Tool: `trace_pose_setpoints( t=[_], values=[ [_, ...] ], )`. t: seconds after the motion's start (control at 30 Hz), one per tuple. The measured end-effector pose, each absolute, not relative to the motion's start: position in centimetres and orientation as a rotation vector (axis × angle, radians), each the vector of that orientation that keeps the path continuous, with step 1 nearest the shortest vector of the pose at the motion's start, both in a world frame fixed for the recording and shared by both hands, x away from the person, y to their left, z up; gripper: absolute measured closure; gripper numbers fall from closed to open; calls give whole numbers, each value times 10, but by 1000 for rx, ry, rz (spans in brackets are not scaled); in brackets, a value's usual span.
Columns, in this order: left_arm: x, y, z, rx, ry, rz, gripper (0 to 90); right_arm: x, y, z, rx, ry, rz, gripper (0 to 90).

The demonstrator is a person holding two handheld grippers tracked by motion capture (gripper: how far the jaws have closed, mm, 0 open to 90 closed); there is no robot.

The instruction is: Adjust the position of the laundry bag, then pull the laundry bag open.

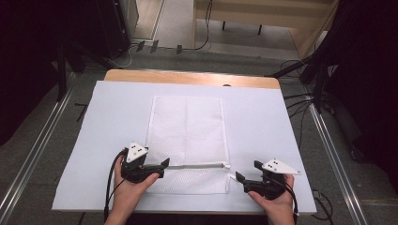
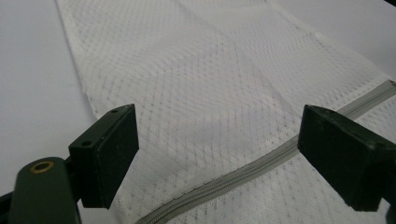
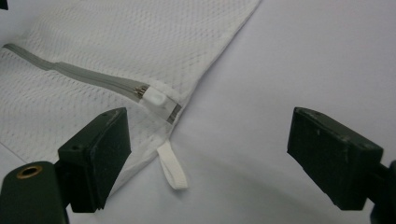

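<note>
At the near edge of the desk (image 1: 117, 108), which is covered by a white sheet, a person's two hands come in from below, each holding a black two-jaw gripper topped by a grey three-cornered plate. The left gripper (image 1: 164, 168) sits at the near left corner of a flat white mesh laundry bag (image 1: 187, 131), and its fingers (image 2: 109, 154) stand wide apart, holding nothing. In the left gripper view, the mesh and its grey zipper (image 2: 243, 170) lie between and beyond the two fingers, with the zipper running toward the right-hand one.

The right gripper (image 1: 246, 176) rests just beside the bag's near right corner, apart from it. Its fingers (image 3: 100, 156) are also spread wide and empty. In the right gripper view, the zipper's end, capped by a small white fabric tab (image 3: 161, 100), lies just beyond the left-hand finger, and a small white loop (image 3: 173, 165) hangs off the bag's edge onto the bare sheet between the fingers.

Farther off, the bag stretches away along the middle of the desk, lying smooth and flat. A strip of wooden desk edge (image 1: 187, 76) shows at the far side, with grey floor and cables beyond.
</note>
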State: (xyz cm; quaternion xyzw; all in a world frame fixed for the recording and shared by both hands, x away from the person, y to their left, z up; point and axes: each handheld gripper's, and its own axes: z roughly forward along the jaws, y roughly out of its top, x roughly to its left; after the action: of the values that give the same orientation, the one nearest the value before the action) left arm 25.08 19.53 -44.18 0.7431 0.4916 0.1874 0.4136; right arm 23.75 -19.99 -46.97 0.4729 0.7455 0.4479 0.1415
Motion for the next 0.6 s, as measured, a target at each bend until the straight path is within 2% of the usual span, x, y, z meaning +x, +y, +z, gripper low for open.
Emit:
trace_pose_setpoints(
  t=[0.23,0.47,0.6],
  values=[
    [251,188,-442,1869,1224,456,147,240,-181,-480,1339,2215,1241,211],
    [252,179,-443,1890,1206,443,155,242,-168,-485,1324,2264,1200,241],
    [253,176,-444,1894,1202,431,169,242,-166,-486,1328,2273,1215,297]
  ],
)
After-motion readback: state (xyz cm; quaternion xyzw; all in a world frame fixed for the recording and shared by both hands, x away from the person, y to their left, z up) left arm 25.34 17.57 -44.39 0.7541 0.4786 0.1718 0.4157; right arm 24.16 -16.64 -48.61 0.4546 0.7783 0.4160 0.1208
